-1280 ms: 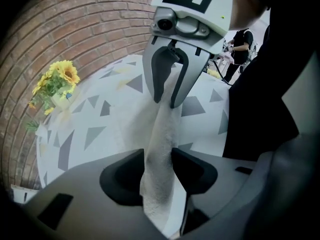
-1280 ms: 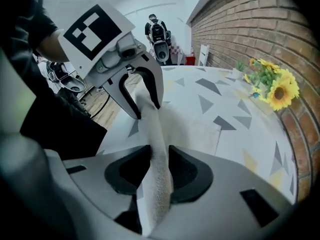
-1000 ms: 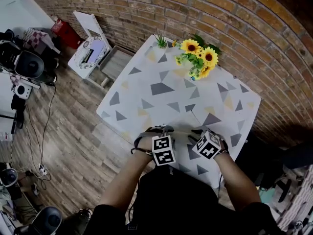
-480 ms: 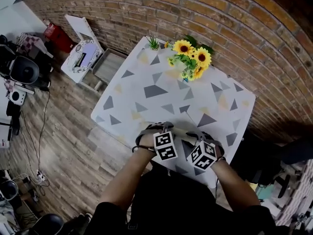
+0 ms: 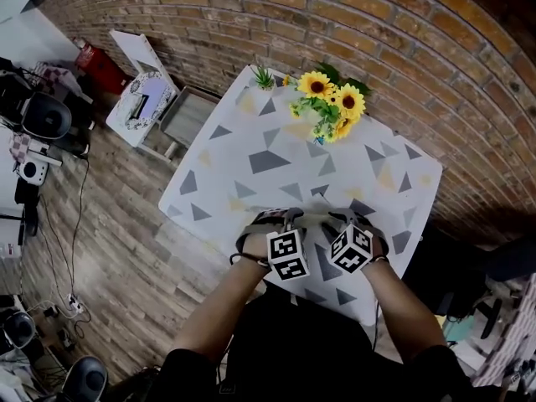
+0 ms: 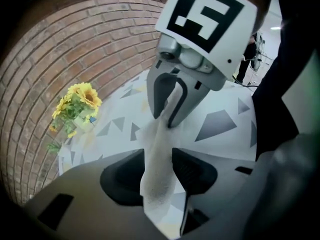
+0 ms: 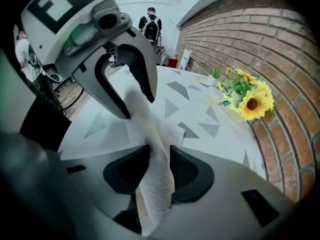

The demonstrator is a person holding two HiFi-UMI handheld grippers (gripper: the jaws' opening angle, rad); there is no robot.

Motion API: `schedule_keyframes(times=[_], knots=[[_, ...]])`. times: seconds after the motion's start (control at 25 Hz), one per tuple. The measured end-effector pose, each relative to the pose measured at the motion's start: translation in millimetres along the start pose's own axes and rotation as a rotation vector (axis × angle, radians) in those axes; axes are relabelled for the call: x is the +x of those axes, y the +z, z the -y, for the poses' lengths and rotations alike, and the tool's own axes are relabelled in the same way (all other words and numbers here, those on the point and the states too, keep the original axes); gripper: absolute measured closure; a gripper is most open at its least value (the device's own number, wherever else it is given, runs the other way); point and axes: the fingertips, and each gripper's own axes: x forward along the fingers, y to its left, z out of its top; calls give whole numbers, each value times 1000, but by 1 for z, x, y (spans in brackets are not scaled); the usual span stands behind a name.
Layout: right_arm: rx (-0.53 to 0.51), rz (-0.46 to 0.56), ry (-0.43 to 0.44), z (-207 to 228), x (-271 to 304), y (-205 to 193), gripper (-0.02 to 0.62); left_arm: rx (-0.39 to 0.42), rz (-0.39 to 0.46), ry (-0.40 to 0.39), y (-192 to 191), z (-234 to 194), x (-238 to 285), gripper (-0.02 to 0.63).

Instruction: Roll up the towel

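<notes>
This looks like a studio-style workroom rather than a home. A brick wall (image 5: 251, 23) runs behind the patterned tabletop (image 5: 251, 182) and a wood-plank floor (image 5: 117, 241) lies under it. Dark gear (image 5: 46, 115) and loose cables (image 5: 81, 199) crowd its left, and sunflowers (image 5: 331, 99) dress its far edge.

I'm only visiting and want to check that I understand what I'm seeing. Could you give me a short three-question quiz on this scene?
1. Pick one: the left gripper is shut on (a) a sponge, (b) a towel, (c) nothing.
2. True or false: the sunflowers stand in the middle of the table.
3. What pattern covers the table?
Key: 1 b. 2 false: they stand at its far edge, by the brick wall. 3 mostly grey triangles on white.
</notes>
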Motion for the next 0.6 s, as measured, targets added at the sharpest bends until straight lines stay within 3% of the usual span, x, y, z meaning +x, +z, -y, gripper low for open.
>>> schedule_keyframes(times=[0.16, 0.36, 0.48, 0.6], knots=[[41, 10, -13, 15, 2, 3, 449, 21, -7, -8, -2, 0, 8, 417], [44, 45, -33, 21, -8, 11, 463, -22, -17, -6, -4, -15, 18, 417], [-9, 90, 11, 9, -16, 17, 451, -83, -6, -7, -5, -28, 20, 417], [-102, 53, 33, -2, -10, 11, 399, -118, -4, -1, -6, -37, 20, 417]])
